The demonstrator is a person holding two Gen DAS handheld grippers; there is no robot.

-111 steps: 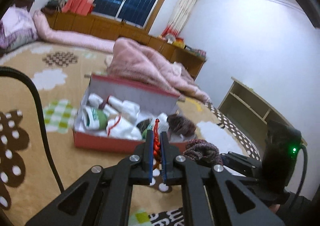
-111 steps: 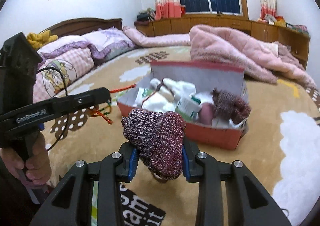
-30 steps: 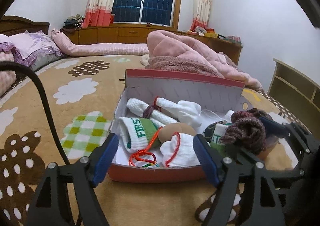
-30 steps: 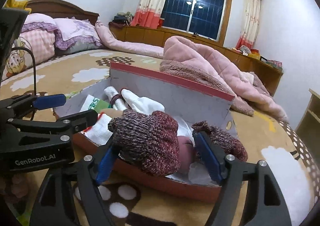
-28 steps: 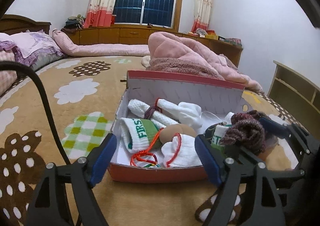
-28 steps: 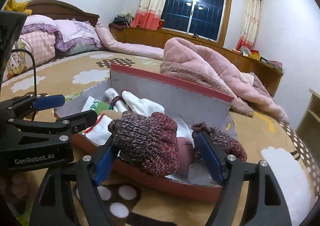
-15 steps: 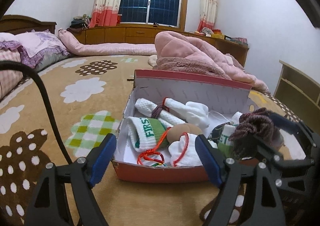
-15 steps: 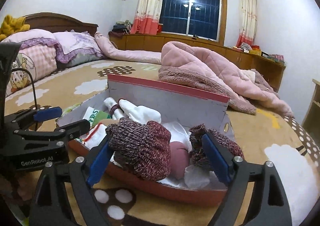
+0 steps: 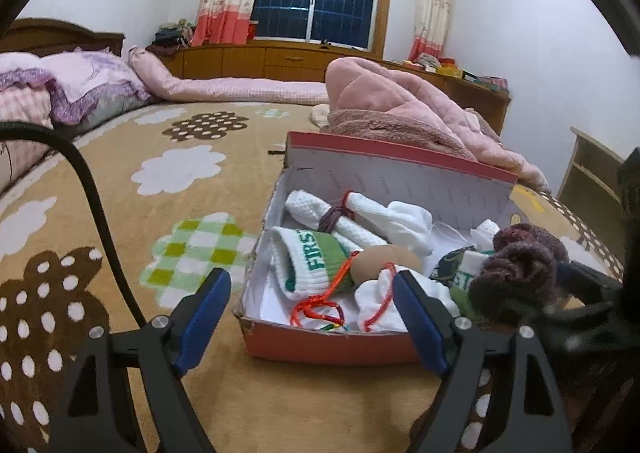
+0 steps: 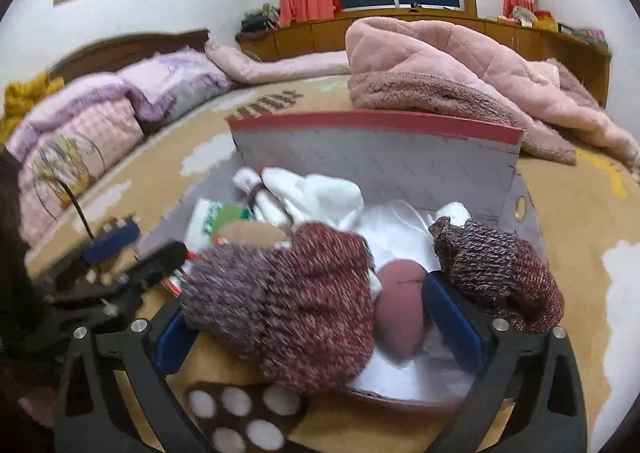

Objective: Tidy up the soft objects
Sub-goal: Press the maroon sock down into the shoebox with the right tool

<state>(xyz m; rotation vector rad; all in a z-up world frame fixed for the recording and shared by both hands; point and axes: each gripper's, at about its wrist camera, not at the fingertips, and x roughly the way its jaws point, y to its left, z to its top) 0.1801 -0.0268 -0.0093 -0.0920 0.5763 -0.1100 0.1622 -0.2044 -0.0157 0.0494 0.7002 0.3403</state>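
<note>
Both fingers spread; knit sock between, over box.

Right gripper: fingers spread wide, nothing pinched between them.
Knit sock: maroon, draped over the box's near rim, between the fingers, blurred on its left.
Box: red-edged, on the bed, back flap upright.
Second knit sock: at the box's right end.
White socks: bundled at the back left.
Left gripper: left of the box, blurred.
Pink blanket: heaped behind the box.
</note>
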